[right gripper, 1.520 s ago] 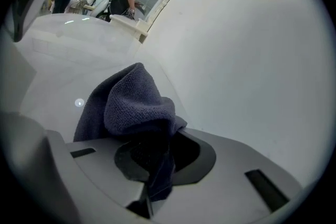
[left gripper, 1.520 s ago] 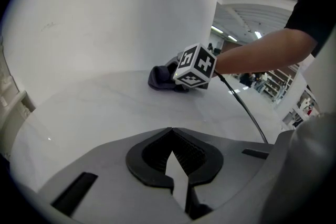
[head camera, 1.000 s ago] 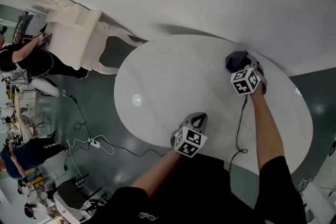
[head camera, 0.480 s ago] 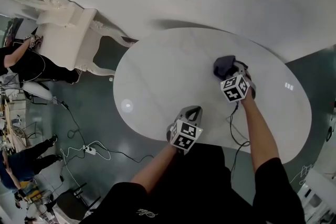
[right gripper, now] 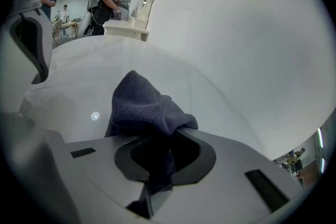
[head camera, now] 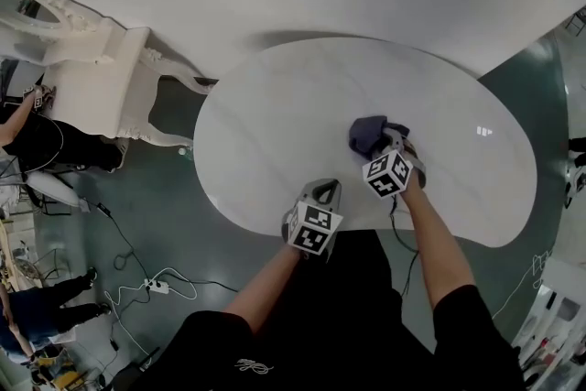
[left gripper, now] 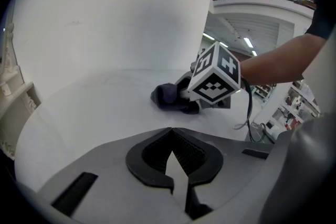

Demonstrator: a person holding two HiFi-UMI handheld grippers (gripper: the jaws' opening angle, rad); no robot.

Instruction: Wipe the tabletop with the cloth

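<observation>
Right gripper view shows what the head view hides: the right gripper [right gripper: 157, 160] clamped on a fold of the dark blue cloth [right gripper: 142, 105], which bunches on the white tabletop [right gripper: 210, 92]. Head view places both near the oval's front edge, with the right forearm stretched forward. Left gripper view shows the left gripper [left gripper: 172, 155] closed and empty, held at the near edge and aimed toward the cloth.

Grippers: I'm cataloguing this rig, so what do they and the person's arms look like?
The left gripper and right gripper are grey with dark ribbed pads, each carrying a white cube with black square markers. A black cable runs from the right one. The sleeves are short and black.
</observation>
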